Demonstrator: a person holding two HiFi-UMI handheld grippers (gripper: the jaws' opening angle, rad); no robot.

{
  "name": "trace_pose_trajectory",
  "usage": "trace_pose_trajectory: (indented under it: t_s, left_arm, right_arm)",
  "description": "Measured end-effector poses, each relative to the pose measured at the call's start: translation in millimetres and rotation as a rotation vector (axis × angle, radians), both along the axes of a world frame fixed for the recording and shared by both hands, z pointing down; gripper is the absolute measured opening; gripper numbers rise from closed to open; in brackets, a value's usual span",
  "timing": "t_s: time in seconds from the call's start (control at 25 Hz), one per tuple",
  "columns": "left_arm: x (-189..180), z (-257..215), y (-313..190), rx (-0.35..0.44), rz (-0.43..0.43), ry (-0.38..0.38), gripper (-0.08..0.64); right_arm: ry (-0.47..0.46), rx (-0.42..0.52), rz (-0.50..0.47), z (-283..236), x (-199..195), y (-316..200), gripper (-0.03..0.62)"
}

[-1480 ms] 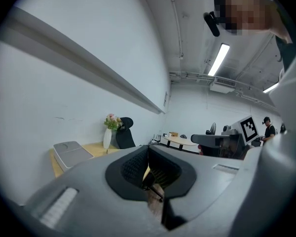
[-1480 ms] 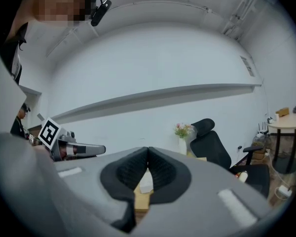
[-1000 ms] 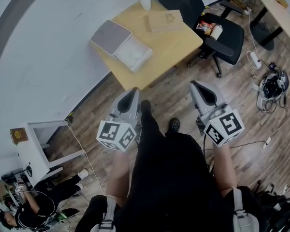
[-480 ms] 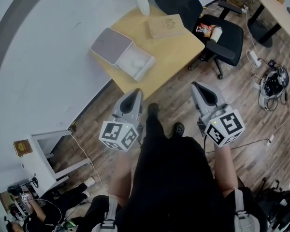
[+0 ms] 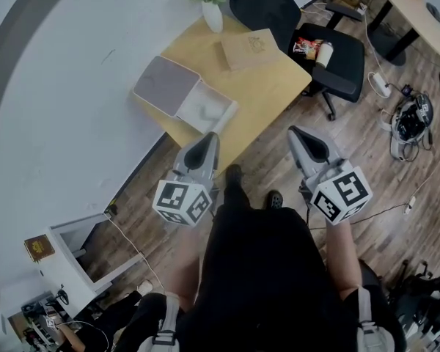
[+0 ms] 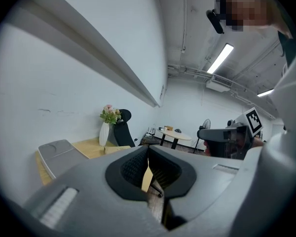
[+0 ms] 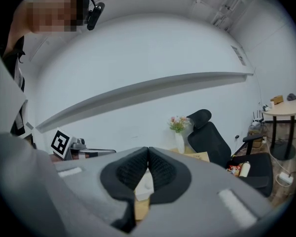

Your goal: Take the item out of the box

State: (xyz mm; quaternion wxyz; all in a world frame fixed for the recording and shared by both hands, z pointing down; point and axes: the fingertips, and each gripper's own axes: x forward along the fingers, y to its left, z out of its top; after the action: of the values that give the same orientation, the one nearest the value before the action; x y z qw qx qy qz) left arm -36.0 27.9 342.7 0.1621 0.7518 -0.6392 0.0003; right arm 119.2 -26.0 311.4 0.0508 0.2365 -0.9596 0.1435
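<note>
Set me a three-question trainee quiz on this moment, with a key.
1. True or false: the flat grey box on the light wooden table lies with its lid open.
2. What stands at the table's corner by the wall? A) white vase of flowers B) black kettle C) red mug
3. How do the jaws of the left gripper and right gripper stand?
Key: 1 true; 2 A; 3 both shut, nothing held.

Clad in loose black clothing (image 5: 268, 270), dark shoes (image 5: 233, 173) and grey buckled straps (image 5: 163, 330) low at both sides. Smooth grey shells on left gripper (image 5: 211, 137) and right gripper (image 5: 295, 131), with black ribbed pads (image 6: 130, 171) and a white cube (image 5: 180, 202) of black square markers on each.
</note>
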Motion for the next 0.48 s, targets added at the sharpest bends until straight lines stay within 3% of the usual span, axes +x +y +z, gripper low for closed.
trace_pose_trajectory:
  t_s: [0.48]
  left_arm:
    - [-51, 4, -56, -0.003, 0.094, 0.002, 0.011]
  right_arm:
    - [0.026, -0.013, 0.101, 2, -41, -39, 0.003]
